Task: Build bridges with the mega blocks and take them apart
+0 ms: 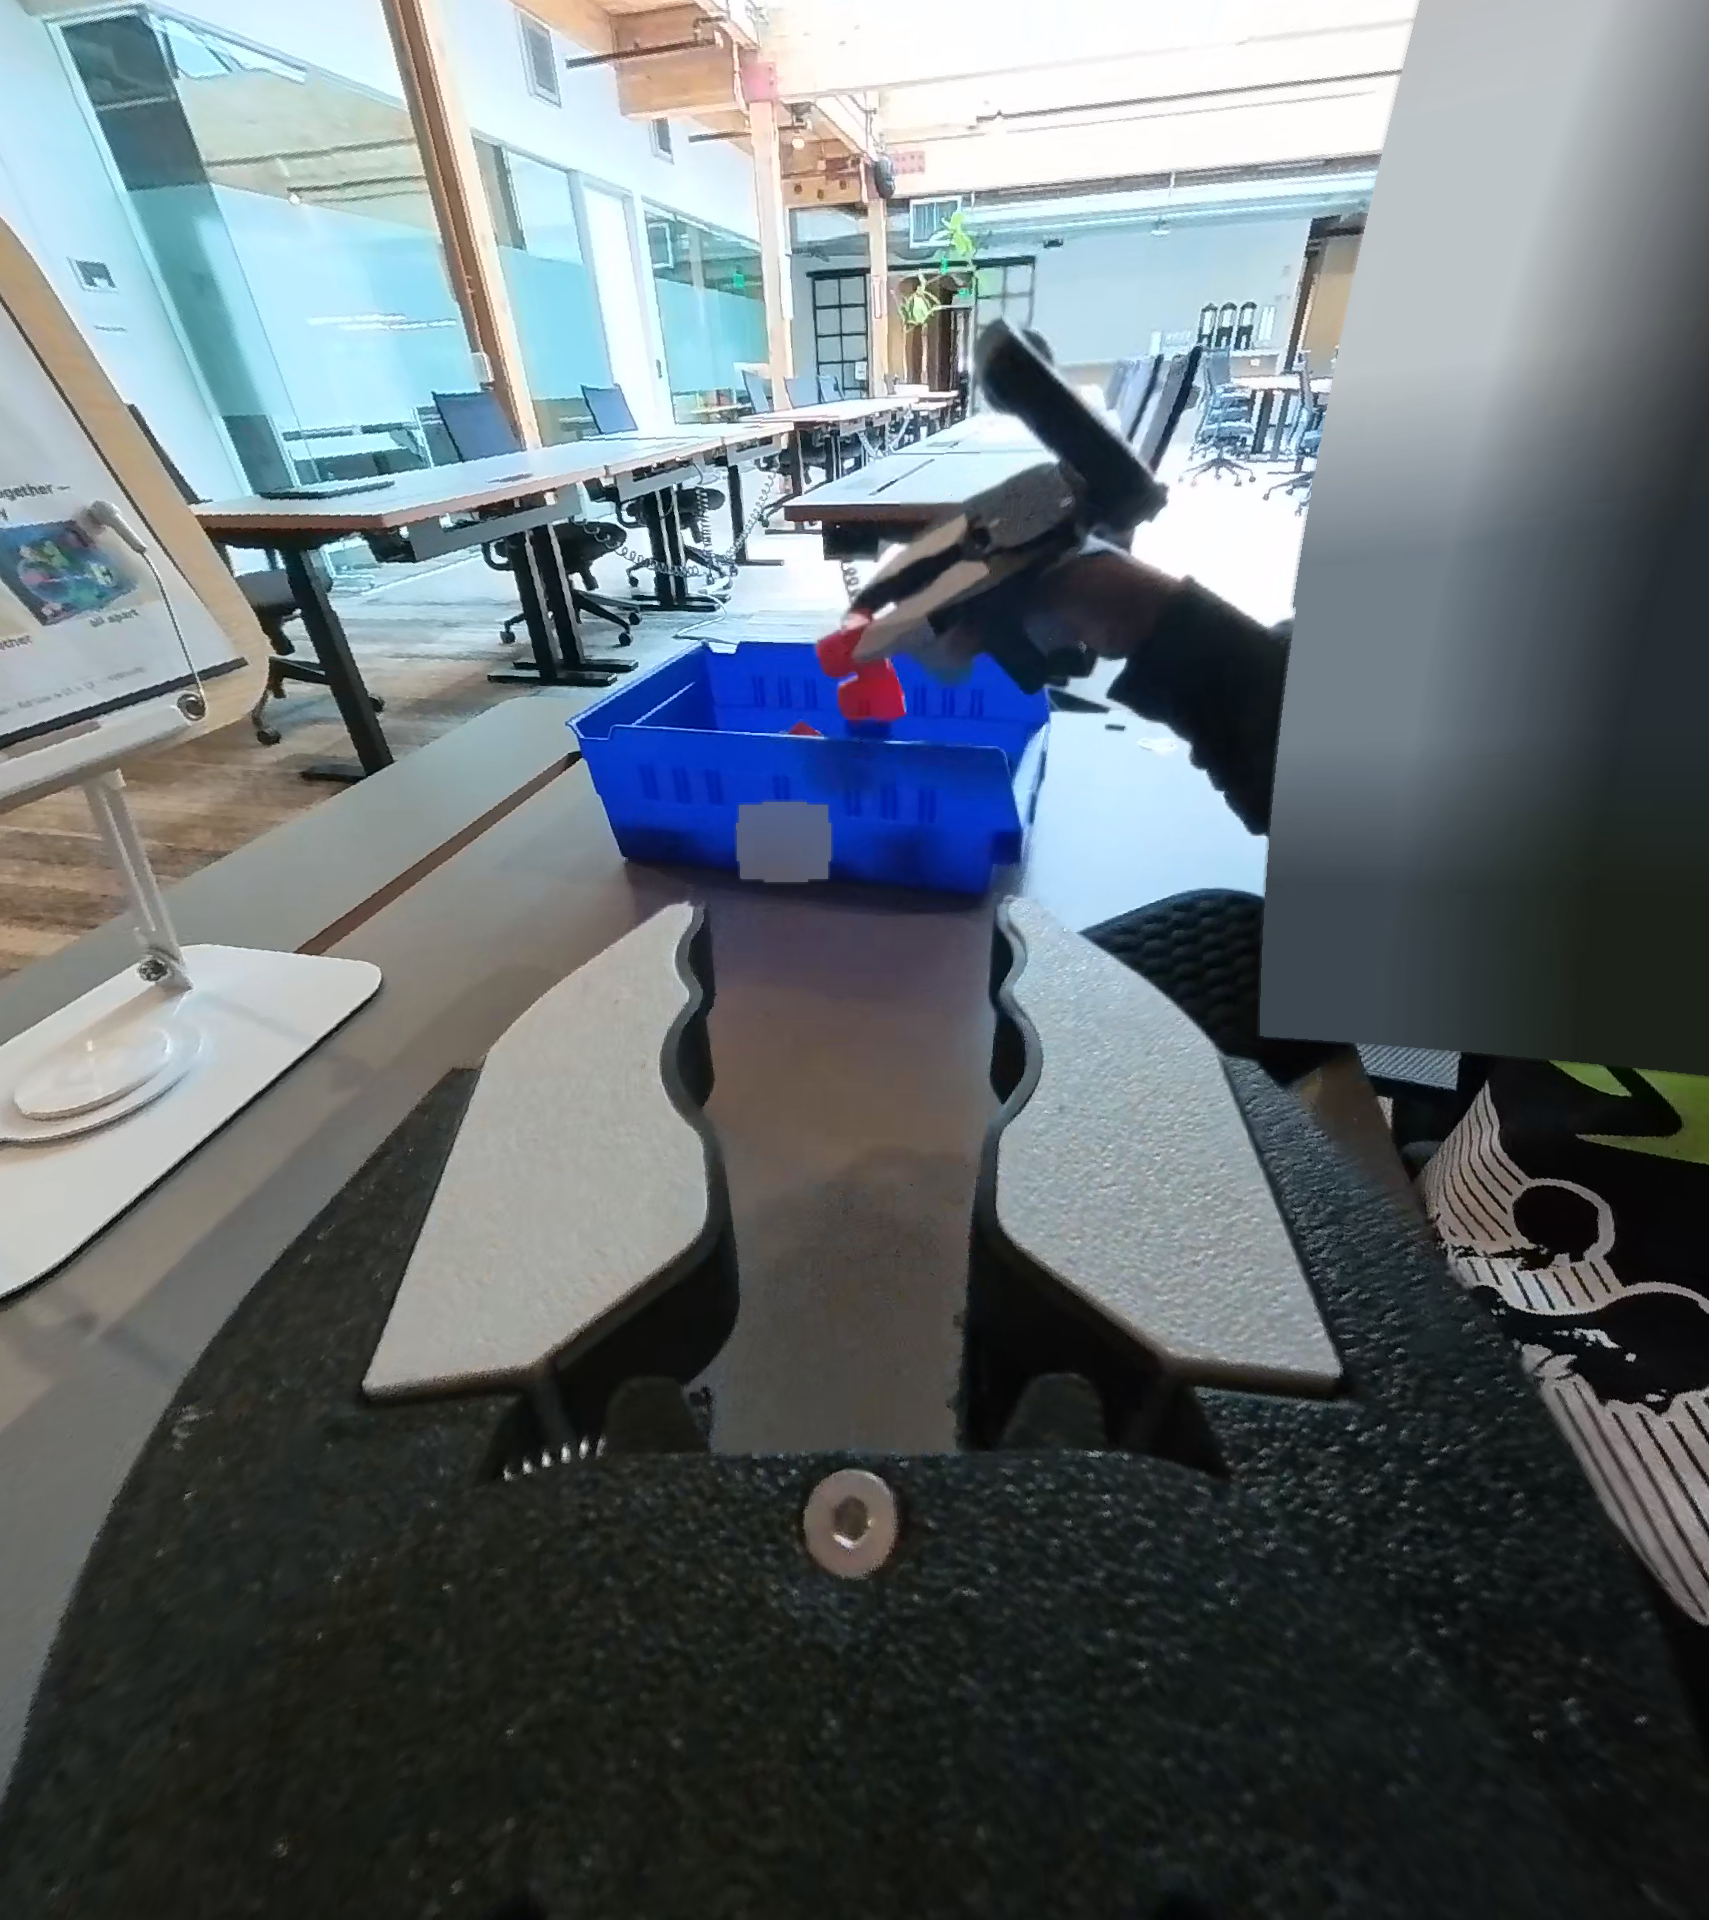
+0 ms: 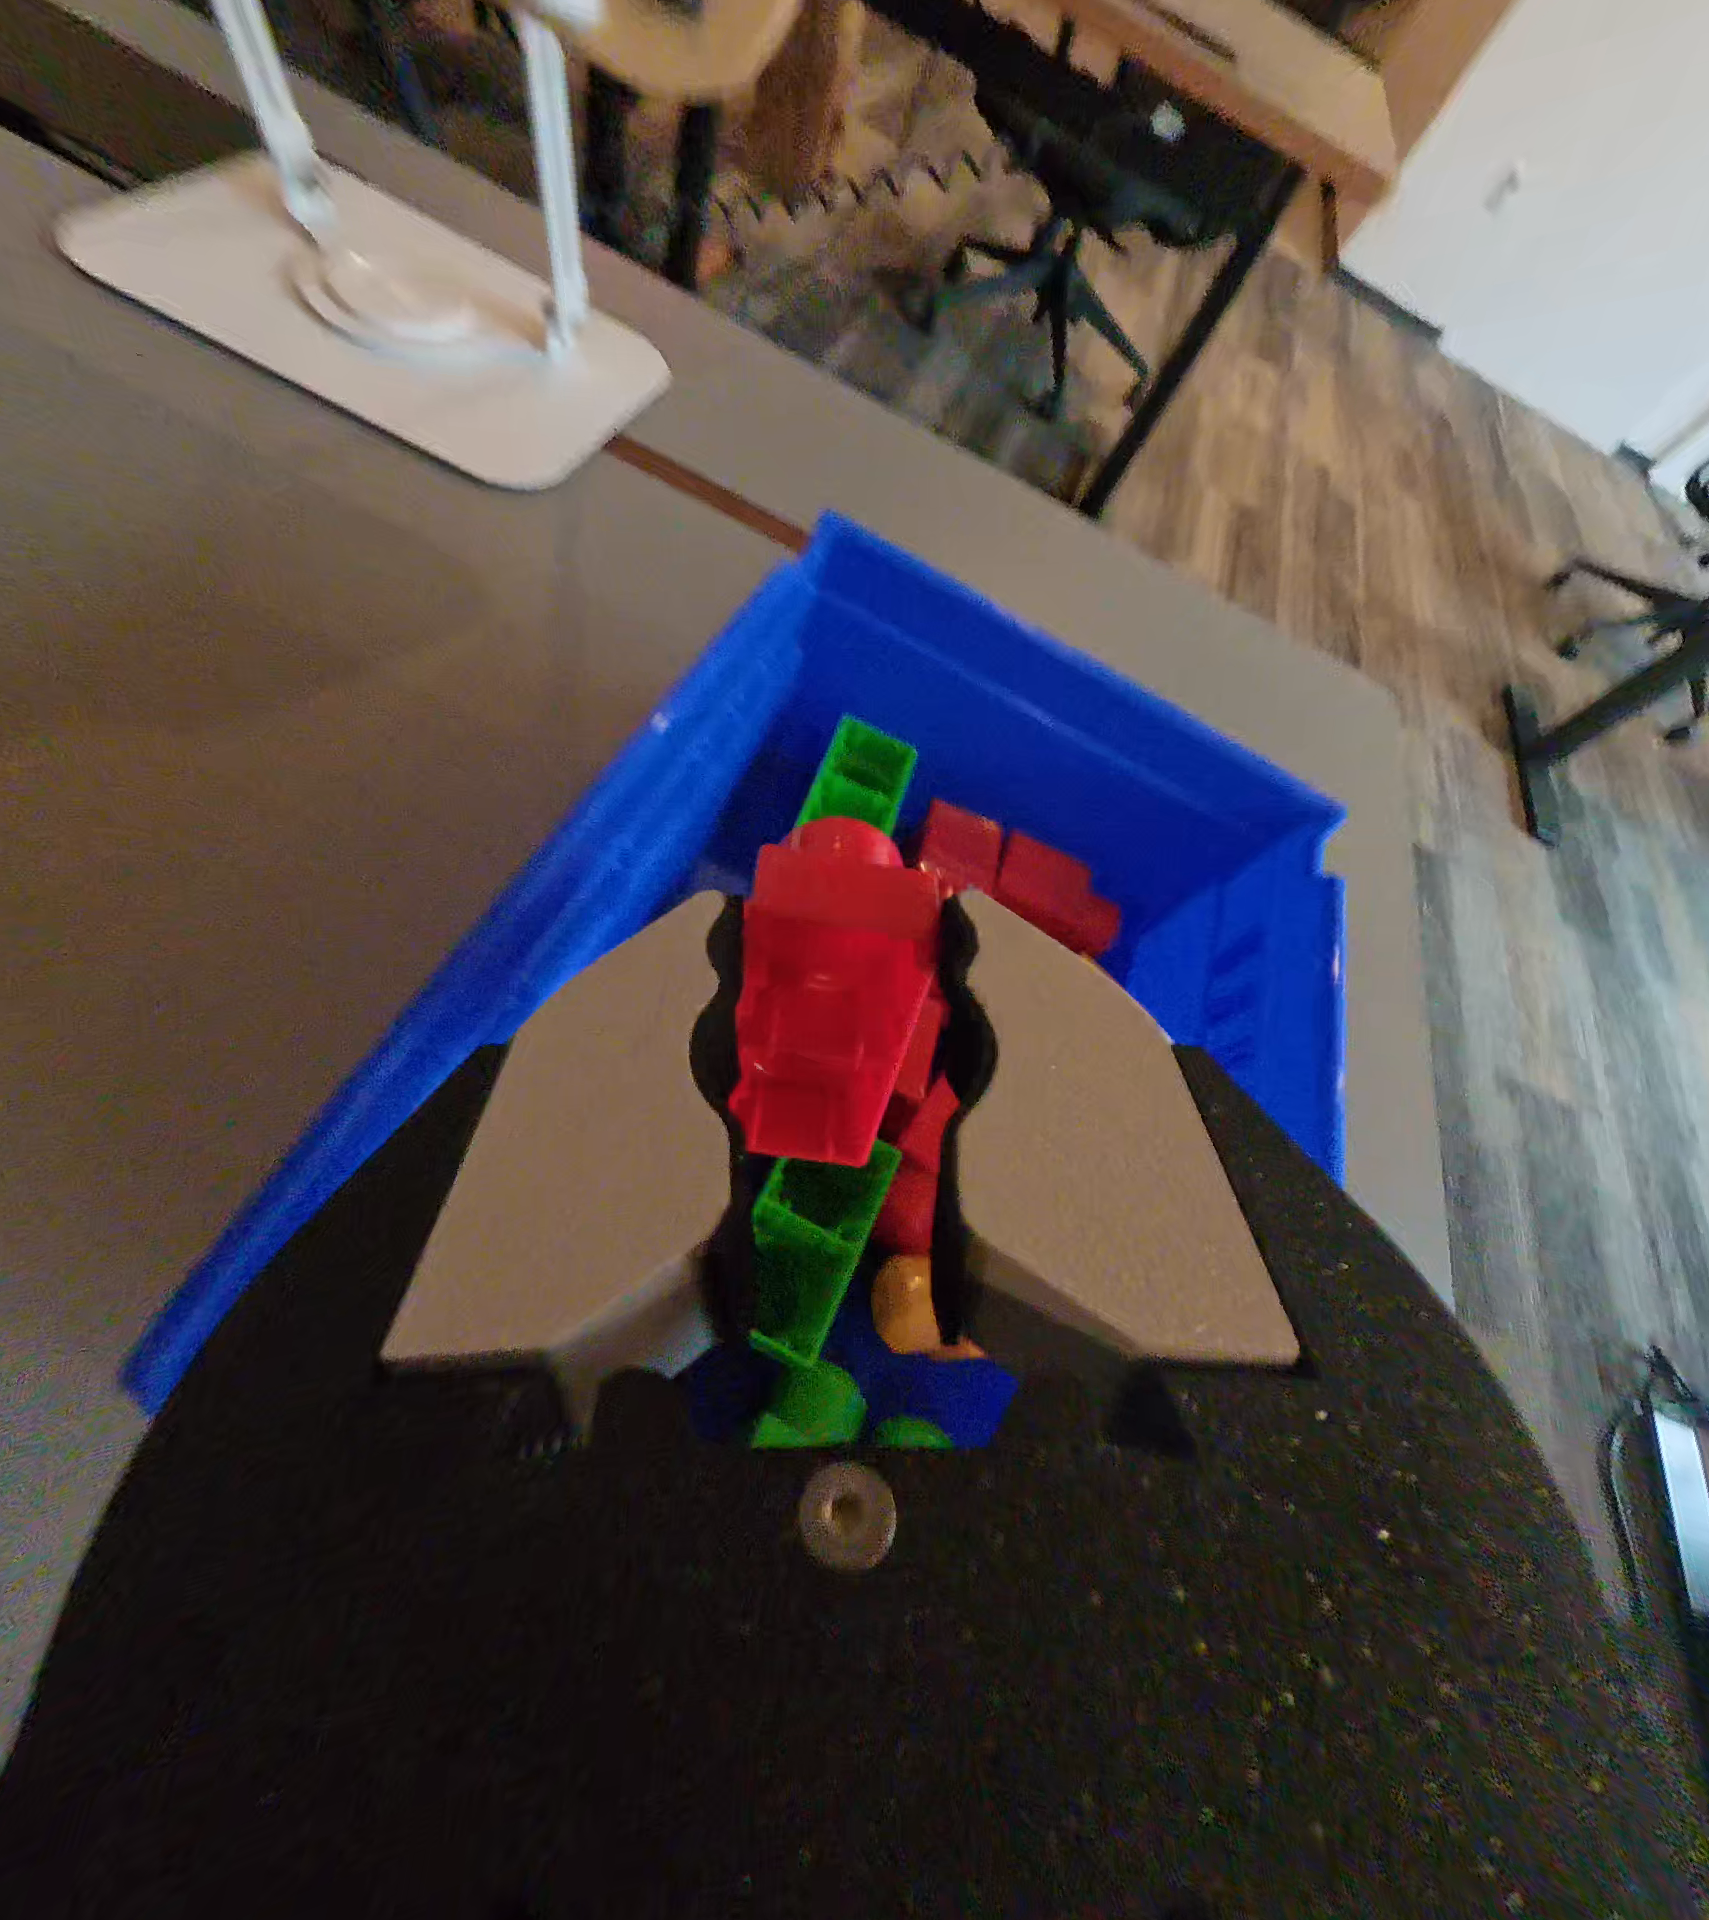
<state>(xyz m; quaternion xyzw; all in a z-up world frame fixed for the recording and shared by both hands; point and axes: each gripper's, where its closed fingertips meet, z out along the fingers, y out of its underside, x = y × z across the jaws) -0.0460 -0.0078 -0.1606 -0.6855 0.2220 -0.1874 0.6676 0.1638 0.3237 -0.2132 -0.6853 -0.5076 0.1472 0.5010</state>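
Red block [image 2: 834, 997] clamped in R claw [image 2: 839, 935] above blue bin [image 2: 1026, 665]; L claw [image 1: 848, 935] agape, empty.

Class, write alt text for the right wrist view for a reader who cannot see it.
The right gripper grips a red plastic building block above an open blue plastic bin holding green blocks and red blocks. The bin sits on a grey table.

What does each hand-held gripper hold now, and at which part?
The right hand-held gripper holds a red block by its two long sides, above the blue bin. The left hand-held gripper is open and holds nothing.
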